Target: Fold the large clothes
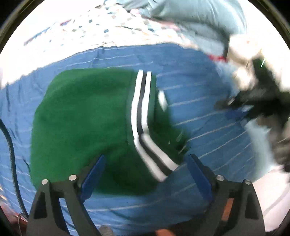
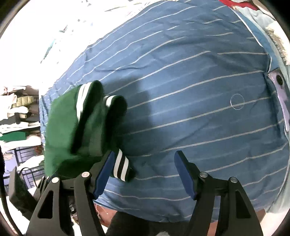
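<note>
A green garment (image 1: 81,118) with black-and-white striped cuffs (image 1: 141,101) lies folded into a compact bundle on a blue striped sheet (image 1: 199,112). My left gripper (image 1: 145,163) is open and empty, hovering just above the garment's near edge, one cuff lying between its blue pads. In the right wrist view the garment (image 2: 68,127) sits at the left, a striped cuff (image 2: 121,167) beside the left pad. My right gripper (image 2: 145,163) is open and empty above the bare sheet (image 2: 199,90). The right gripper shows blurred in the left wrist view (image 1: 253,101).
A pale patterned bedcover (image 1: 90,27) and a light blue cloth (image 1: 190,14) lie beyond the sheet. Shelves with stacked clothes (image 2: 16,116) stand at the left. A grey device (image 2: 279,90) rests at the sheet's right edge. A black cable (image 1: 10,154) runs at the left.
</note>
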`<state>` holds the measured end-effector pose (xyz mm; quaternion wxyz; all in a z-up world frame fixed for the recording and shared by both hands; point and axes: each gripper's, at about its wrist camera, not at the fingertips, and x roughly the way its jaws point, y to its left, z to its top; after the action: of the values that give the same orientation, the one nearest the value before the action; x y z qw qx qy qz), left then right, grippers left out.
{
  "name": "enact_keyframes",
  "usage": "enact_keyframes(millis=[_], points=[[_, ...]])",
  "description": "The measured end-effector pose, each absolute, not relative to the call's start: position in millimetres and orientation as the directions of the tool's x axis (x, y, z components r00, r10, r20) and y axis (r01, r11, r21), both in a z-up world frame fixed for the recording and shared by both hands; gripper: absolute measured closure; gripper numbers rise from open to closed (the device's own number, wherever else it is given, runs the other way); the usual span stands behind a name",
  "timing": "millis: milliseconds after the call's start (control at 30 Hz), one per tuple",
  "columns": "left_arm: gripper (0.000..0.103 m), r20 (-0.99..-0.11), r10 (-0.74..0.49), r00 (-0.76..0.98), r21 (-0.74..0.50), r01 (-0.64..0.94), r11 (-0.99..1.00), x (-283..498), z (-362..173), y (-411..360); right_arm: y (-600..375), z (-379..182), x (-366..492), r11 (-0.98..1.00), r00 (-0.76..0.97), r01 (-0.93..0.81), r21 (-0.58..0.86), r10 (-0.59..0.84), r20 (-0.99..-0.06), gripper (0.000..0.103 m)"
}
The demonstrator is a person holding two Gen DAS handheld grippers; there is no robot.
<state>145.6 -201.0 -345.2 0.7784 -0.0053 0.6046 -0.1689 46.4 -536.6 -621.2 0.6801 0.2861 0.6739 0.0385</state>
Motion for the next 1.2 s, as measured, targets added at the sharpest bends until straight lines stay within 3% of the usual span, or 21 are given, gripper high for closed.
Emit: enact_keyframes(millis=[67,133,200,300,333,367,467,633,767,833,933,1033,1100,1200], points=[[0.012,-0.921,-0.307,0.241,-0.264,0.194,0.945,153,-329,-185,-539,-623,48,0.822,0.09,0.335,0.46,0.458,-0.885,0.031],[0.012,-0.919,-0.251,0.303,-0.224,0.121,0.967,165,-317,-160,-538,-622,48,0.799,0.104,0.341,0.495,0.491,-0.865,0.031],[0.012,-0.927,-0.126,0.354,-0.116,0.049,0.992,182,-321,-138,-533,-624,49,0.768,0.109,0.353,0.534,0.533,-0.839,0.031],[0.012,-0.943,0.172,0.283,0.176,-0.013,0.984,214,-380,-109,-509,-624,56,0.695,0.121,0.332,0.637,0.639,-0.76,0.031],[0.005,-0.942,0.234,0.239,0.239,-0.011,0.971,219,-403,-100,-498,-624,58,0.685,0.114,0.313,0.658,0.661,-0.742,0.031],[0.0,-0.96,0.193,0.201,0.193,-0.021,0.981,222,-426,-84,-481,-622,64,0.683,0.103,0.282,0.674,0.677,-0.729,0.031],[0.0,-0.984,0.101,0.146,0.092,-0.064,0.994,219,-456,-54,-429,-621,83,0.71,0.056,0.194,0.677,0.681,-0.73,0.033],[0.0,-0.981,0.07,0.183,0.066,-0.026,0.997,212,-451,-58,-342,-642,127,0.765,-0.041,0.115,0.634,0.641,-0.767,0.038],[0.0,-0.967,-0.033,0.254,-0.068,-0.13,0.989,196,-416,-29,-262,-718,181,0.922,-0.176,-0.019,0.387,0.378,-0.909,0.039],[0.0,-0.962,0.046,0.27,-0.01,-0.203,0.979,183,-404,-9,-240,-752,188,0.942,-0.23,-0.072,0.328,0.304,-0.925,0.039],[0.0,-0.968,0.086,0.236,0.004,-0.329,0.944,154,-408,37,-239,-745,196,0.953,-0.278,-0.063,0.298,0.27,-0.922,0.039],[0.0,-0.974,0.194,0.121,0.139,-0.364,0.921,129,-448,64,-255,-693,186,0.947,-0.224,-0.048,0.316,0.298,-0.928,0.038],[0.0,-0.96,0.277,0.028,0.249,-0.356,0.901,115,-492,82,-250,-646,174,0.9,-0.177,-0.077,0.43,0.412,-0.894,0.039],[0.0,-0.958,0.274,-0.082,0.285,-0.345,0.894,105,-548,104,-201,-601,151,0.829,-0.193,-0.228,0.511,0.476,-0.858,0.039]])
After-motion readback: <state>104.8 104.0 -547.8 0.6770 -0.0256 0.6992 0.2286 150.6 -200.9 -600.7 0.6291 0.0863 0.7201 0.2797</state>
